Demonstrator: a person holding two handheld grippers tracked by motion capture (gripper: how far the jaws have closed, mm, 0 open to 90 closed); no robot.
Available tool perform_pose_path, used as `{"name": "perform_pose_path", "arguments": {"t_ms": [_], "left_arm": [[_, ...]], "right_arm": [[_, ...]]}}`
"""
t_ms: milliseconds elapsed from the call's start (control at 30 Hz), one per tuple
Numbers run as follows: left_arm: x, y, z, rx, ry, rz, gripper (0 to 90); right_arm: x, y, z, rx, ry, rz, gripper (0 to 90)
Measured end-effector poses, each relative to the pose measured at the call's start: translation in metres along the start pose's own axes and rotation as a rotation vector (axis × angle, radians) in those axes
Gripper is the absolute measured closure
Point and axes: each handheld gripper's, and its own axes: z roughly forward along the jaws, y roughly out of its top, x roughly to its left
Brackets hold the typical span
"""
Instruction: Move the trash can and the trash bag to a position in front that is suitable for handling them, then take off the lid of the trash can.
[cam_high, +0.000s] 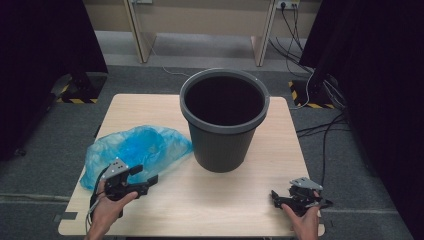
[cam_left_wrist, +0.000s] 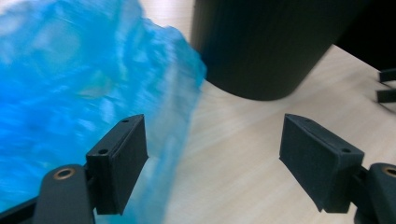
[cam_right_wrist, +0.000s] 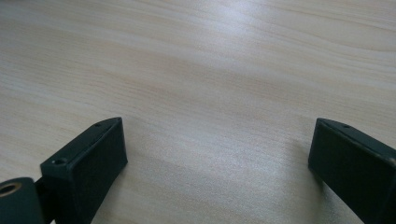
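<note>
A dark grey waste bin (cam_high: 224, 116) stands upright at the middle back of the wooden table (cam_high: 200, 200); its dark wall (cam_left_wrist: 266, 42) rises ahead in the left gripper view. A crumpled blue plastic bag (cam_high: 135, 148) lies left of the bin, spreading over the table's left edge. My left gripper (cam_high: 145, 181) is open just in front of the bag, its left jaw against the blue film (cam_left_wrist: 70, 84). My right gripper (cam_high: 276, 196) is open at the front right, low over bare wood (cam_right_wrist: 210, 93), with nothing between its jaws.
The table stands on grey carpet. Black curtains hang on both sides, with cables (cam_high: 320, 125) on the floor at the right. Hazard-striped bases (cam_high: 80, 92) sit behind the table's left and right corners. A wooden desk frame (cam_high: 200, 30) stands at the back.
</note>
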Motion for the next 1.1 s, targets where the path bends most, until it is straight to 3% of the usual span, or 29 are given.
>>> {"name": "perform_pose_path", "arguments": {"t_ms": [167, 400, 533, 767, 867, 933, 1000, 1100], "left_arm": [[-0.022, -0.022, 0.013, 0.036, -0.047, 0.041, 22.5], [-0.031, -0.040, 0.030, 0.101, -0.057, 0.057, 22.4], [-0.033, -0.050, 0.044, 0.172, -0.032, 0.122, 22.3], [-0.028, -0.052, 0.050, 0.209, 0.002, 0.140, 20.8], [-0.027, -0.051, 0.051, 0.223, 0.010, 0.178, 20.2], [-0.027, -0.051, 0.052, 0.229, 0.022, 0.202, 18.9], [-0.030, -0.052, 0.054, 0.239, 0.028, 0.225, 15.4], [-0.030, -0.052, 0.054, 0.240, 0.029, 0.222, 15.3]], "right_arm": [[0.000, 0.000, 0.000, -0.002, -0.002, -0.008, 4.8], [0.000, 0.000, 0.000, -0.002, -0.002, -0.008, 4.8], [0.000, 0.000, 0.000, -0.001, -0.001, -0.007, 4.8], [0.000, 0.000, 0.000, -0.001, -0.001, -0.007, 4.7], [0.000, 0.000, 0.000, -0.002, 0.007, -0.011, 6.0], [-0.001, 0.001, -0.001, -0.015, 0.032, 0.003, 11.5], [-0.005, 0.006, -0.005, -0.032, 0.082, 0.016, 22.6], [-0.010, 0.015, -0.010, -0.047, 0.091, 0.018, 19.2]]}}
